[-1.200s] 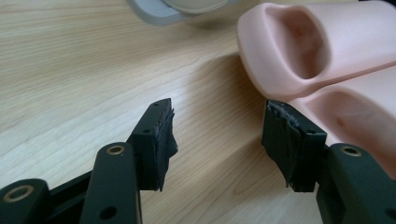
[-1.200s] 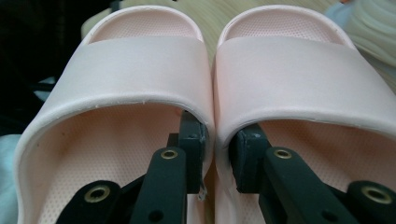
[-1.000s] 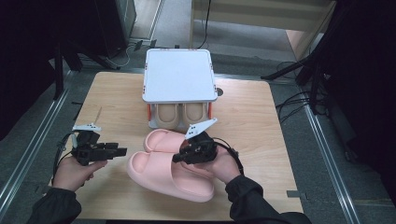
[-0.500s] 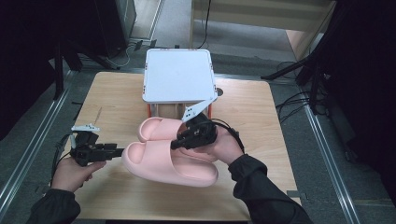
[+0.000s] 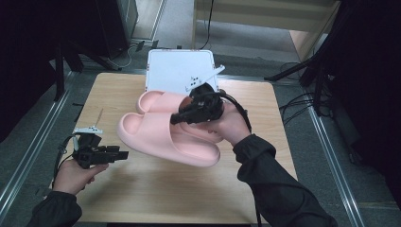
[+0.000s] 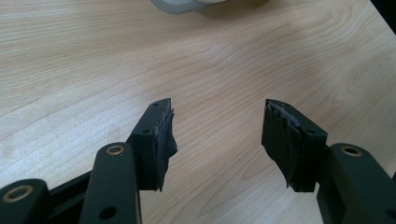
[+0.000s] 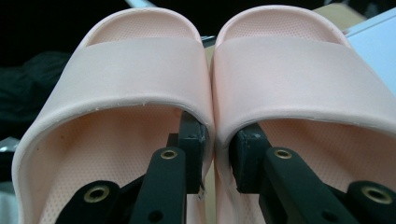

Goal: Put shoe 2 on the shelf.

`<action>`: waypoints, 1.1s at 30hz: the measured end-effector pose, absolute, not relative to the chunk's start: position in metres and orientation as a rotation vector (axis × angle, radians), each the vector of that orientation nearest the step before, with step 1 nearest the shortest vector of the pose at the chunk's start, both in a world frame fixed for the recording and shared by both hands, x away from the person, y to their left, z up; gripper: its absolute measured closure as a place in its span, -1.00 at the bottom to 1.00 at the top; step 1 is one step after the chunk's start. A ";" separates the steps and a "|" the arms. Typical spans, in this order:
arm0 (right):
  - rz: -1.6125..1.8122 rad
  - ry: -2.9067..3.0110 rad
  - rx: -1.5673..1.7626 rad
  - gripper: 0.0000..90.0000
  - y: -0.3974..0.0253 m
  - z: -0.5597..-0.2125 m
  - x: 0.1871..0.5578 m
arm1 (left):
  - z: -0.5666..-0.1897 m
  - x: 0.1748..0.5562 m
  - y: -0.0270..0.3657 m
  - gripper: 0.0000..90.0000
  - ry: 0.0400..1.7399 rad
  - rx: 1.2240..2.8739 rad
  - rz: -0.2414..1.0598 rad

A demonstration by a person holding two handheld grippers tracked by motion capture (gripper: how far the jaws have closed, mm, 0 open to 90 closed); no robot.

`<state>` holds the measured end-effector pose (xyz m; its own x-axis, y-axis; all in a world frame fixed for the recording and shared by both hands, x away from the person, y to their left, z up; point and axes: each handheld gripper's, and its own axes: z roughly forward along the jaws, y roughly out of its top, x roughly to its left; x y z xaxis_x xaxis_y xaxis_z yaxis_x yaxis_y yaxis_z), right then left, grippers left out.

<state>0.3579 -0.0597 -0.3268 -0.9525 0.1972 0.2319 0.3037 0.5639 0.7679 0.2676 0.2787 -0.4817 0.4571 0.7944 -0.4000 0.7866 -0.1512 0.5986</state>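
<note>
The right gripper (image 5: 182, 117) is pinching both slippers (image 5: 161, 137) together above the table (image 5: 156, 198). The left gripper (image 5: 120, 154) is gaping wide, holding nothing.

A pale wooden table (image 5: 156, 198) stands on a grey floor (image 5: 28, 137), metal rails (image 5: 331, 156) running along both sides. Beyond its far edge sits a light wooden cabinet (image 5: 265, 14). Dark equipment and loose cables (image 5: 302, 101) crowd the dim left and right.

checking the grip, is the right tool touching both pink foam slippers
Touching. The right gripper view shows the right tool with one jaw inside each pink foam slipper, clamping their inner walls together.
</note>
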 end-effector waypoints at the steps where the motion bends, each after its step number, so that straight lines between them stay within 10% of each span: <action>1: -1.352 -2.685 -0.452 0.72 -0.058 -0.322 0.361 | -0.482 0.268 0.278 -0.04 1.326 1.928 0.011; 33: -1.312 -2.741 -1.537 0.72 -0.036 -0.296 0.475 | -0.484 0.298 0.256 -0.06 1.226 2.019 -0.001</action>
<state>0.4746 -0.0360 -0.2958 -0.5649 0.8145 0.1322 0.6138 0.3077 0.7270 0.2982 0.2558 -0.4836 0.5387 0.7591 -0.3655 0.7595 -0.2499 0.6006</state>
